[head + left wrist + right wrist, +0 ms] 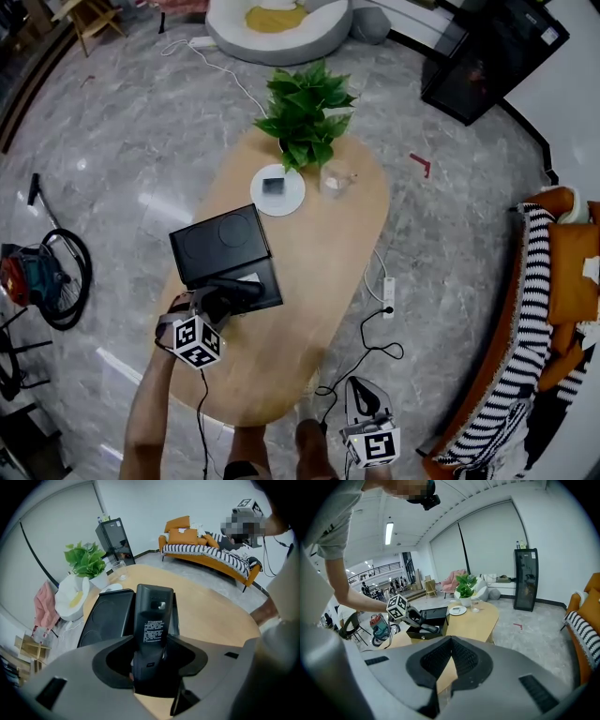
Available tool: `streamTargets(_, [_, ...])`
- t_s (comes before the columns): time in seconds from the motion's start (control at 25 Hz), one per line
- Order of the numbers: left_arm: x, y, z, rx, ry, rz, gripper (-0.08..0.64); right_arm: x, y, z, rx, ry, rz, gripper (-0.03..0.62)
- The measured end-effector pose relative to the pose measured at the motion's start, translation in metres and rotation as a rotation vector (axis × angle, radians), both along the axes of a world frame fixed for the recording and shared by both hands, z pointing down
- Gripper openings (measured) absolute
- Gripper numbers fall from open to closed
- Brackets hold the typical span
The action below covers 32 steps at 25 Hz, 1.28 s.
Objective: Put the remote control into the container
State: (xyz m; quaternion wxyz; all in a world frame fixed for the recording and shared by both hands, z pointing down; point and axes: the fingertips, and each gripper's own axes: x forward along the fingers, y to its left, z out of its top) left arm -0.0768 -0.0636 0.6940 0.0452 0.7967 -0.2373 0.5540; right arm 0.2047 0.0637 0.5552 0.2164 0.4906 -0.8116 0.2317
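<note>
**Left gripper view: remote clamped, box floor out of sight**

Left gripper view shows the left gripper (150, 665) with its jaws set wide and clamped on the black remote control (153, 616), whose near end is buried between them. The remote hangs over the open black container (104, 616) on the wooden table (211, 611). Whether its far tip touches the inside is unclear. The right gripper (443, 665) is closed tight on nothing, off the table's near end.

Bright even daylight, floor glare, fisheye edges, sharp

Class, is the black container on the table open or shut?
Open: the lid is tilted back, exposing the inside of the container.
</note>
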Motion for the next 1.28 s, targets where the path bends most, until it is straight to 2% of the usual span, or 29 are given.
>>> streamTargets(0.4, [0.003,-0.011,0.017,-0.014,-0.025,0.028,0.224,-0.003,-0.007,0.007,-0.017,0.005,0.014,0.012])
streamTargets(0.68, [0.008,-0.015,0.027,-0.016,-0.08,0.111,0.224,-0.006,-0.012,0.011,-0.029,0.001,0.017,0.012])
streamTargets(0.96, [0.012,-0.017,0.036,-0.035,-0.078,0.12,0.224,-0.003,-0.017,0.016,-0.039,0.004,0.025,0.012])
streamTargets(1.28, [0.012,-0.019,0.039,-0.051,-0.042,0.114,0.224,-0.005,-0.023,0.023,-0.051,-0.005,0.023,0.012])
